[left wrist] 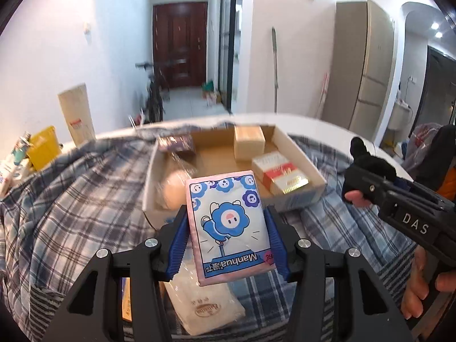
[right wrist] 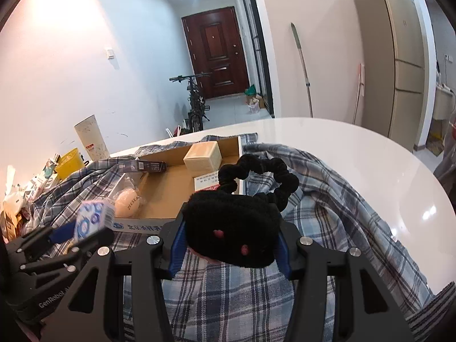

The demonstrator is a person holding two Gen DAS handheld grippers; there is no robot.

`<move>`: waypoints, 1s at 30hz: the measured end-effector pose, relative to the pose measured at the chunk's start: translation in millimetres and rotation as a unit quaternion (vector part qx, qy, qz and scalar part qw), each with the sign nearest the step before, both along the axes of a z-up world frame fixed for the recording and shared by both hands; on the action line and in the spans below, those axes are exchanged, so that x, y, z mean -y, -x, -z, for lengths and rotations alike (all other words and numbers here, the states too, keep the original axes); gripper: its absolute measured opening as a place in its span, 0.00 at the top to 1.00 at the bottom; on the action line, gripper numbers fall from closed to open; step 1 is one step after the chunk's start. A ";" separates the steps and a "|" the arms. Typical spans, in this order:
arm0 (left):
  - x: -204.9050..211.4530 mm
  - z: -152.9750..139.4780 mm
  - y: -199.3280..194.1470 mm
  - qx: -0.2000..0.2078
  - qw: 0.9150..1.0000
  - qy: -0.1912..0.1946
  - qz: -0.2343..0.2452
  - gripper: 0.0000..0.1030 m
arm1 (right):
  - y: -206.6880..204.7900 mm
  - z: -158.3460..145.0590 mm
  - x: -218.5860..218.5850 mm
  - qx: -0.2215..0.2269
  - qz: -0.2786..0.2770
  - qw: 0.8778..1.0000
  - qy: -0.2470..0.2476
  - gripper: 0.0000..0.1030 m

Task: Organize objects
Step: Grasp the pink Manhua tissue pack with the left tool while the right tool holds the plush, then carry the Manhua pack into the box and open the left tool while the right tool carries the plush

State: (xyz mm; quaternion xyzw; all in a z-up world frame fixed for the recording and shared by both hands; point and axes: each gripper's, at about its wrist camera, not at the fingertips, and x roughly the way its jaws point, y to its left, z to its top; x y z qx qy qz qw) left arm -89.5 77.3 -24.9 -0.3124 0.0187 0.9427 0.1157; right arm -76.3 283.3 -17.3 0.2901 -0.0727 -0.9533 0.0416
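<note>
4 items already sit in the shallow cardboard tray (left wrist: 296, 154); your left gripper (left wrist: 228, 230) clamps the pink-and-blue cartoon tissue pack (left wrist: 228, 222), your right gripper (right wrist: 229, 225) the black fuzzy scrunchie (right wrist: 230, 228), both unplaced.

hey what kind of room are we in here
Probably a home, near the entrance hall: a wooden front door with a bicycle parked before it, a tall fridge, and a white table covered by a plaid cloth.

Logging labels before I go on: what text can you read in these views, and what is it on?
"Manhua", upside down: tissue pack in the left gripper.
"DAS": right gripper body.
"GenRobot": left gripper body.
"ZEESEA", likely: round sponge.
Unreadable: white pouch's logo, red-and-white box, dark box, cardboard box's blue print.
</note>
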 end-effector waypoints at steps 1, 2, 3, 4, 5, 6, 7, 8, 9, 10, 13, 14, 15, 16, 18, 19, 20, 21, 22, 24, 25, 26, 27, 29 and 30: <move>0.9 -0.5 0.3 -0.003 1.000 -0.003 0.000 0.48 | 0.3 0.3 0.3 -0.001 0.000 1.000 -0.001 0.51; 2.4 -1.0 0.4 -0.002 1.000 -0.008 0.002 0.48 | 1.3 0.4 0.3 0.000 -0.001 1.000 0.000 0.51; 3.7 -1.4 1.1 0.000 1.000 -0.012 0.003 0.48 | 2.5 1.1 -0.1 0.004 -0.004 1.000 0.005 0.51; 5.9 -2.5 0.6 -0.001 1.000 -0.015 0.003 0.48 | 4.0 2.0 -1.1 0.008 -0.008 1.000 0.012 0.51; 7.6 -4.0 0.0 -0.003 1.000 -0.015 0.002 0.48 | 5.3 3.2 -2.1 0.012 -0.009 1.000 0.018 0.51; 8.7 -5.4 -0.7 -0.006 1.000 -0.015 0.001 0.48 | 6.0 3.6 -2.6 0.014 -0.008 1.000 0.018 0.51; 9.0 -5.7 -1.4 -0.008 1.000 -0.016 0.000 0.48 | 6.1 3.4 -3.0 0.013 -0.005 1.000 0.016 0.51; 10.2 -7.4 -1.8 -0.009 1.000 -0.018 -0.002 0.48 | 5.7 2.9 -3.0 0.011 -0.003 1.000 0.014 0.51; 10.5 -8.2 -3.2 -0.009 1.000 -0.020 -0.002 0.48 | 5.0 2.4 -2.9 0.008 -0.001 1.000 0.012 0.51; 11.4 -10.1 -3.5 -0.009 1.000 -0.021 -0.002 0.48 | 4.6 1.7 -2.9 0.008 0.000 1.000 0.011 0.51; 15.1 -18.3 -3.6 -0.003 1.000 -0.030 -0.004 0.48 | 5.7 -1.4 -2.3 0.015 -0.004 1.000 0.017 0.51; 16.2 -22.5 -3.9 -0.002 0.999 -0.034 -0.004 0.48 | 5.9 -4.4 -2.0 0.015 -0.004 1.000 0.016 0.51; 17.3 -27.2 -4.3 -0.004 0.999 -0.036 -0.003 0.48 | 6.3 -8.3 -1.5 0.013 -0.004 1.000 0.014 0.51; 18.1 -32.6 -5.1 -0.008 0.999 -0.035 -0.003 0.48 | 6.2 -12.8 -0.9 0.011 -0.005 1.000 0.013 0.51; 19.0 -42.7 -5.9 -0.018 1.000 -0.025 -0.007 0.48 | 6.2 -25.3 0.4 0.003 -0.011 1.000 0.010 0.51; 19.6 -47.7 -5.2 -0.021 1.000 -0.020 -0.009 0.48 | 6.2 -31.2 0.7 -0.001 -0.011 1.000 0.008 0.51; 20.1 -52.4 -3.9 -0.023 1.000 -0.016 -0.010 0.48 | 6.7 -37.1 1.2 -0.003 -0.011 1.000 0.007 0.51; 20.3 -56.9 -1.6 -0.022 1.000 -0.013 -0.009 0.48 | 7.6 -42.7 1.3 -0.006 -0.013 1.000 0.008 0.51; 20.6 -62.4 1.2 -0.019 1.000 -0.013 -0.006 0.48 | 9.0 -48.6 1.2 -0.008 -0.014 1.000 0.011 0.51; 23.2 -75.7 6.0 -0.020 1.000 -0.024 -0.006 0.48 | 15.1 -61.3 -0.4 -0.007 -0.015 1.000 0.022 0.51; 23.9 -84.5 8.4 -0.025 0.999 -0.028 -0.004 0.48 | 19.0 -67.7 -0.8 -0.007 -0.017 0.999 0.028 0.51; 23.8 -93.1 10.4 -0.033 0.999 -0.029 -0.004 0.48 | 23.5 -75.4 -0.6 -0.010 -0.018 0.999 0.032 0.51; 23.4 -100.9 11.8 -0.041 0.999 -0.031 -0.004 0.48 | 27.8 -83.9 -0.4 -0.017 -0.017 0.999 0.031 0.51; 20.7 -116.1 17.5 -0.056 0.998 -0.033 -0.003 0.48 | 36.8 -100.5 2.0 -0.036 -0.013 0.999 0.023 0.51; 18.9 -122.0 21.3 -0.060 0.998 -0.032 -0.002 0.48 | 41.0 -107.2 3.3 -0.044 -0.013 0.999 0.020 0.51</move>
